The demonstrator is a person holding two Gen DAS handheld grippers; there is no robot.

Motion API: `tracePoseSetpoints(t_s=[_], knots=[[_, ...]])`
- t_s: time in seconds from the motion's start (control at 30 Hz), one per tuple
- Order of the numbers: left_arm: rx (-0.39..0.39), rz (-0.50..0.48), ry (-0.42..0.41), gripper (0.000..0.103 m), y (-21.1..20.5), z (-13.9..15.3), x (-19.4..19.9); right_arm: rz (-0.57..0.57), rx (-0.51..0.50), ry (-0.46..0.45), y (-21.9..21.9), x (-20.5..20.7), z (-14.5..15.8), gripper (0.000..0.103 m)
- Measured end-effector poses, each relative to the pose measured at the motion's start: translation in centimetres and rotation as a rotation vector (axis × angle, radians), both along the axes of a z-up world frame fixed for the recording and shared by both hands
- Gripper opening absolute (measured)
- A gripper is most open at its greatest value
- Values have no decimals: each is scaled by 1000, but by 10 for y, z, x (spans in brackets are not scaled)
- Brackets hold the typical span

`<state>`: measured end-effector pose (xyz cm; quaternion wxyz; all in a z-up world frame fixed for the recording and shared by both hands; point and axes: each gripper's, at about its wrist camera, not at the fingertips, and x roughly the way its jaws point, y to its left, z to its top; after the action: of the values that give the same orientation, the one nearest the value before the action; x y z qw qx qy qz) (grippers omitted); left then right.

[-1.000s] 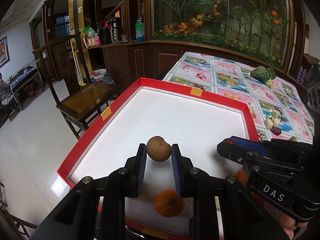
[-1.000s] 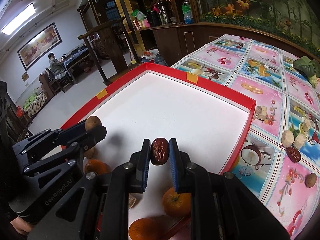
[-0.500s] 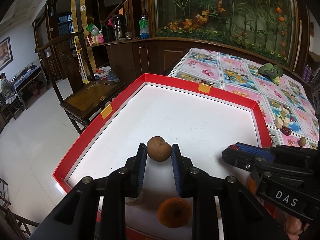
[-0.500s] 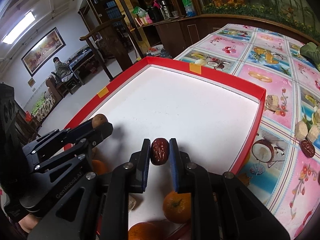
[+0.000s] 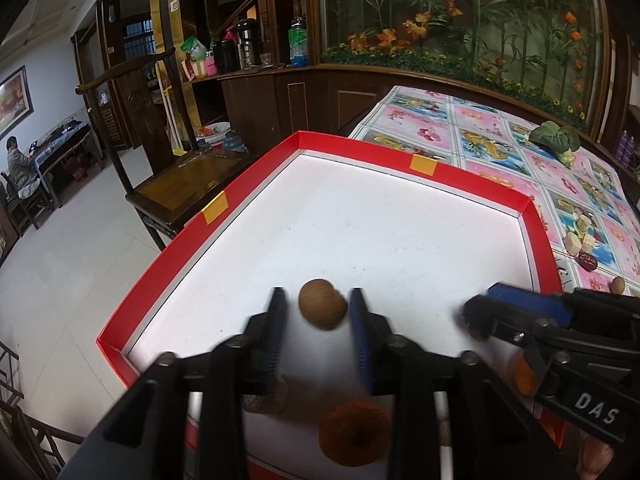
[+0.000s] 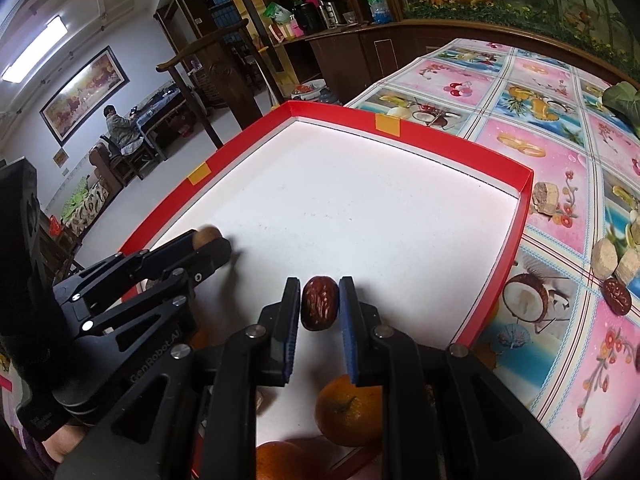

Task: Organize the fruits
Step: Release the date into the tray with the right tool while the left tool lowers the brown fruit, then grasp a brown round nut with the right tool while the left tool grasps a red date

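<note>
Red card walls frame the white tray point(image 5: 256, 196) that we see under both grippers. At the left we find the left gripper point(image 5: 318, 312) pointing down over the tray's near part, its jaws opening. The brown fruit point(image 5: 322, 309) sits between them, with a clear gap at the left pad; at the right pad we cannot tell touch from a sliver of space. Below it, nearer the camera, we see a blurred orange point(image 5: 354, 432) on the tray floor.

Further right we come to the right gripper point(image 6: 320, 308), also angled down over the tray, jaws opening but narrow. The red date point(image 6: 319, 309) stands between the pads with thin gaps on both sides. Under this gripper we see an orange point(image 6: 348, 410) and part of another point(image 6: 280, 460) at the tray's near edge.

Right of the tray, on the flowered tablecloth point(image 6: 560, 160), we see pale round pieces point(image 6: 604, 258), a second date point(image 6: 617, 296) beside them, and green leaves point(image 5: 554, 138) well beyond.
</note>
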<state>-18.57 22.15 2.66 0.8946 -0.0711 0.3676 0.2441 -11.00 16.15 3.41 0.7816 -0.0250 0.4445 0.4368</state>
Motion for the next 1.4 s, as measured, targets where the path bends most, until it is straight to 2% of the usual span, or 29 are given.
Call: tracePoseSetpoints(t_s=[0.1,0.2,0.3,0.57,0.73,0.93,1.1,1.23,1.37,1.4], knots=[[1,9,-12,56,-1,3,-4,-18,25,-34,-7,-1,5,36],[-28,20,-29,62,0,7,-10,-50,60,-100,-16,-4,13,38],[-35,16,-39,66,-4,11,-13,-68,80,-120,-22,-3,17,41],[8,-77,-25,67,-40,19,-14,-98,110,-99,-43,-3,24,41],[25,-128,-18,67,-64,23,-12,-154,132,-90,-83,0,27,41],[39,-208,-12,71,-98,27,-3,-242,63,-135,-151,11,24,41],[49,-284,6,71,-127,27,10,-316,-105,-144,-194,39,11,41],[56,-344,23,71,-150,27,20,-309,-222,-129,-195,60,-5,41],[33,-377,52,71,-161,25,35,-284,-242,-119,-189,66,-15,40],[21,-381,57,71,-162,25,39,-276,-238,-120,-188,66,-15,33]])
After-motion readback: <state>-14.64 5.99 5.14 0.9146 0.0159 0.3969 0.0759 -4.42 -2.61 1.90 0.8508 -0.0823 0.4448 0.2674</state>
